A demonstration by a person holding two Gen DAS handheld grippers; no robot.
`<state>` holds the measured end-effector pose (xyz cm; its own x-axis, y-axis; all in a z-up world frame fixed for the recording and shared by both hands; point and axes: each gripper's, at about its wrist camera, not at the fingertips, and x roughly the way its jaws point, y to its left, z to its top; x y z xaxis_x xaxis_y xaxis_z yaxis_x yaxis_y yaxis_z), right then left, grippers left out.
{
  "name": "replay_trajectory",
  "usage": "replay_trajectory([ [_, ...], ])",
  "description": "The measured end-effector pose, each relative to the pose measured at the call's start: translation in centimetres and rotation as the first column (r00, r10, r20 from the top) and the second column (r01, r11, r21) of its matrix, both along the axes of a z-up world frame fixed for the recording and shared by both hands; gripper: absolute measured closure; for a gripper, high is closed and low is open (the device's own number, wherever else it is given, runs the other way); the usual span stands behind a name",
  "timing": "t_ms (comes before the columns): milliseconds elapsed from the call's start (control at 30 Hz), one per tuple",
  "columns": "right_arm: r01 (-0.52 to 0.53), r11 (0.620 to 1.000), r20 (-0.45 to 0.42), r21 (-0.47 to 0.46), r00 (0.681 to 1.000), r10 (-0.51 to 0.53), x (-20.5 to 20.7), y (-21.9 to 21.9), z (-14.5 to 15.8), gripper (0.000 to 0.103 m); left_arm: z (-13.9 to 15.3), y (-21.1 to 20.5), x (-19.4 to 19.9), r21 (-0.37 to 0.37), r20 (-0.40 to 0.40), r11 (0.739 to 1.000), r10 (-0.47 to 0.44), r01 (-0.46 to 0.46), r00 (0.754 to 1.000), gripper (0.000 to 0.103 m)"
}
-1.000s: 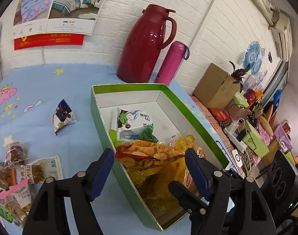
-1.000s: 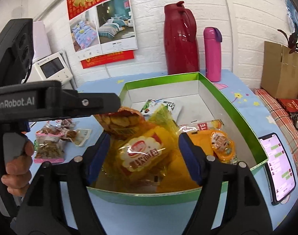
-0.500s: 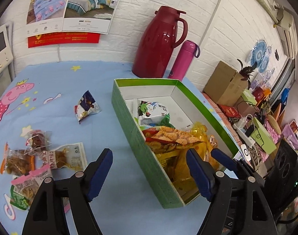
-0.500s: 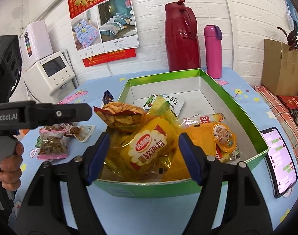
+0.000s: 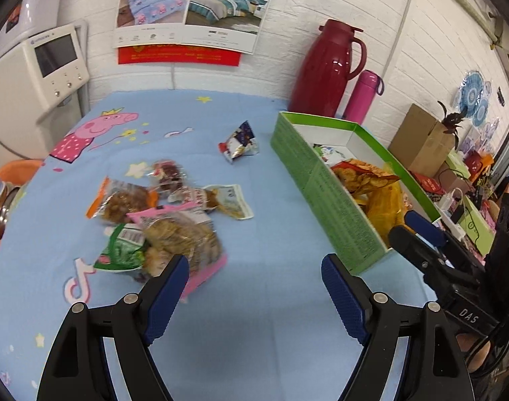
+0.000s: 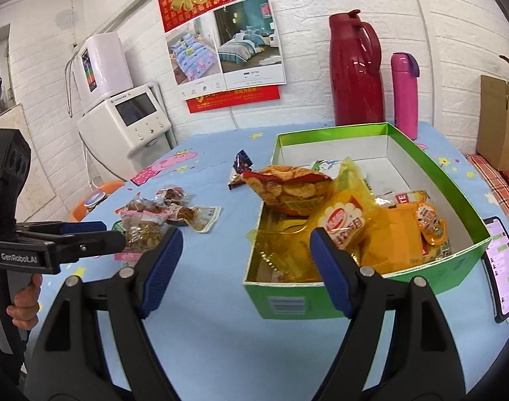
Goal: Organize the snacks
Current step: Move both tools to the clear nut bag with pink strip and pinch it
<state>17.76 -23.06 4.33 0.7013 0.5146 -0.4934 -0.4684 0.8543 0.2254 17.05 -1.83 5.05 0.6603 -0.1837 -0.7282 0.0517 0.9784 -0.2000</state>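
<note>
Flanking the green box (image 5: 324,183), loose snack packets (image 5: 160,220) and phone (image 6: 503,267).

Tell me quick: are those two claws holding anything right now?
Left gripper: open, holding nothing, above the blue tablecloth.
Right gripper: open, holding nothing, beside the green box.

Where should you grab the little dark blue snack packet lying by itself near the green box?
Probably its raised crimped top edge. The dark blue packet is puffed like a little pyramid, apart from the green box, so the open left gripper could come down from above and close its jaws across that flat seam.
</note>
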Motion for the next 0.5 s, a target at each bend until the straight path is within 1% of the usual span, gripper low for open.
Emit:
replay_trajectory([
  [100, -0.04, 0.999, 0.02, -0.032, 0.999, 0.041, -1.1, 1.6, 0.1, 0.024, -0.4, 2.0, -0.1, -0.005, -0.003, 0.999, 0.041, -0.041, 0.999, 0.02],
  [167, -0.067, 0.997, 0.038, -0.05, 0.997, 0.068, -2.0, 2.7, 0.2, 0.024, -0.6, 3.0, 0.1, -0.012, 0.01, 0.998, 0.062, -0.062, 0.998, 0.02],
  [267, -0.116, 0.991, 0.038, -0.067, 0.992, 0.119, -3.2, 4.5, 0.0, 0.024, -1.0, 3.9, 0.9, 0.012, 0.031, 0.997, 0.076, -0.077, 0.997, 0.02],
  [300, -0.133, 0.988, 0.03, -0.074, 0.99, 0.136, -3.4, 5.2, -0.1, 0.024, -1.2, 4.2, 1.1, 0.004, 0.031, 0.997, 0.075, -0.075, 0.997, 0.02],
  [367, -0.172, 0.981, -0.001, -0.09, 0.985, 0.173, -3.5, 6.6, -0.7, 0.024, -1.8, 4.9, 1.6, -0.039, 0.025, 0.997, 0.07, -0.069, 0.997, 0.02],
  [500, -0.249, 0.962, -0.085, -0.115, 0.967, 0.24, -2.5, 9.8, -2.1, 0.024, -3.0, 6.4, 2.1, -0.099, 0.006, 0.993, 0.072, -0.071, 0.997, 0.02],
])
